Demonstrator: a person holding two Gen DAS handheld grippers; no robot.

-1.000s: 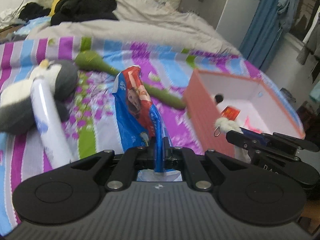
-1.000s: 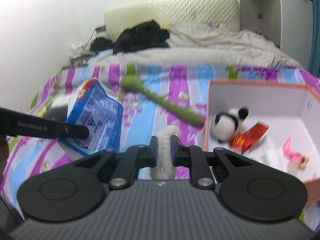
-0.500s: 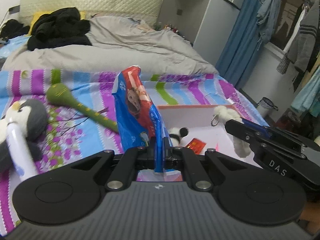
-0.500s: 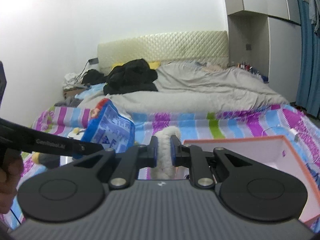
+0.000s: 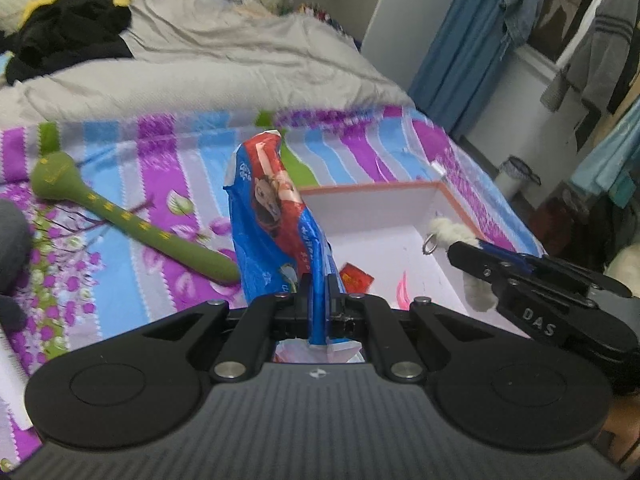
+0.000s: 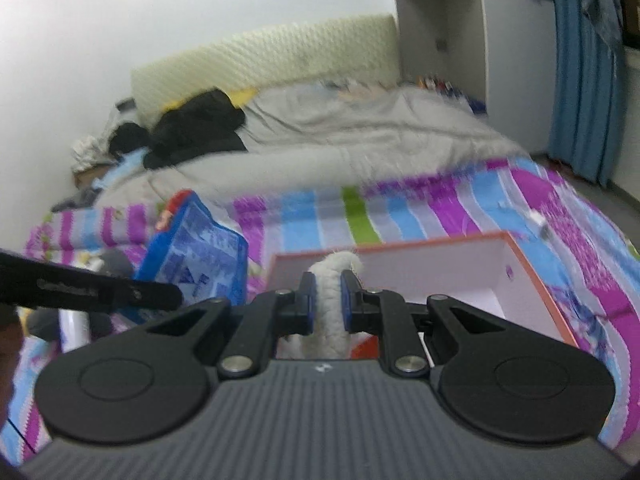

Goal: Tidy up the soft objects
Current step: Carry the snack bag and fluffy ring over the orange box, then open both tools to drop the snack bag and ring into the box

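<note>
My left gripper point(image 5: 319, 289) is shut on a blue and red plastic pack point(image 5: 276, 216), held upright just left of the orange-rimmed white box point(image 5: 384, 208). In the right wrist view the same pack point(image 6: 200, 256) shows beside the left gripper point(image 6: 172, 296). My right gripper point(image 6: 329, 298) is shut on a white fluffy keychain toy point(image 6: 332, 280) over the near end of the box point(image 6: 532, 280). The left wrist view shows that gripper point(image 5: 454, 249) with the fluffy toy point(image 5: 448, 232) and its metal ring hanging above the box's right side. A red packet point(image 5: 356, 278) lies inside the box.
A green plush snake point(image 5: 120, 220) lies on the striped bedspread point(image 5: 168, 168) left of the box. A grey plush toy point(image 5: 12, 240) sits at the far left. Grey duvet point(image 5: 200, 68) and black clothes point(image 5: 64, 32) lie behind. A blue curtain point(image 5: 460, 40) hangs right of the bed.
Both grippers have risen and travelled to the right toward the box with their loads still gripped. The box's inside has come more fully into sight and the grey plush has slid off to the left.
</note>
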